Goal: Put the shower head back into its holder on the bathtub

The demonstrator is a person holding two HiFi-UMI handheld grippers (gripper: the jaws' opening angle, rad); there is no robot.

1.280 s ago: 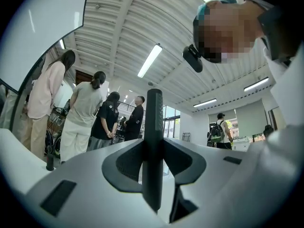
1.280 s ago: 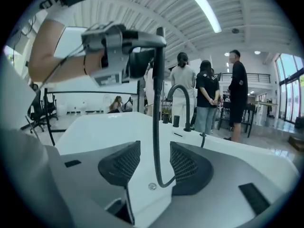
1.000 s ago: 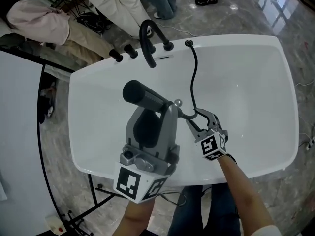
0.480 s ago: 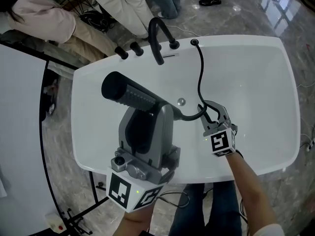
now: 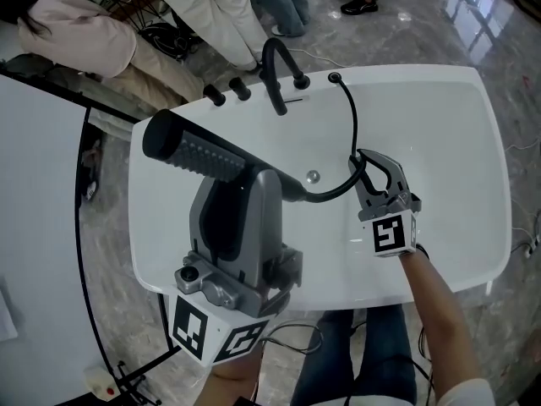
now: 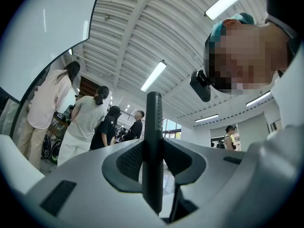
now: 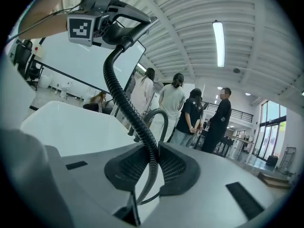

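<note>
The left gripper (image 6: 153, 161) clamps the black shower head (image 5: 196, 152) across its handle, its jaws fairly wide apart around it. Compared with a second ago it sits higher and nearer the head camera, with the head's tip further to the left of that view, above the white bathtub (image 5: 448, 134). The right gripper (image 7: 153, 167), whose jaws were open a second ago, now pinches the ribbed black hose (image 7: 122, 99) and has also lifted. The hose arcs back to a round fitting (image 5: 336, 78) on the tub rim beside the black faucet (image 5: 275, 62). The shower head is well apart from that fitting.
</note>
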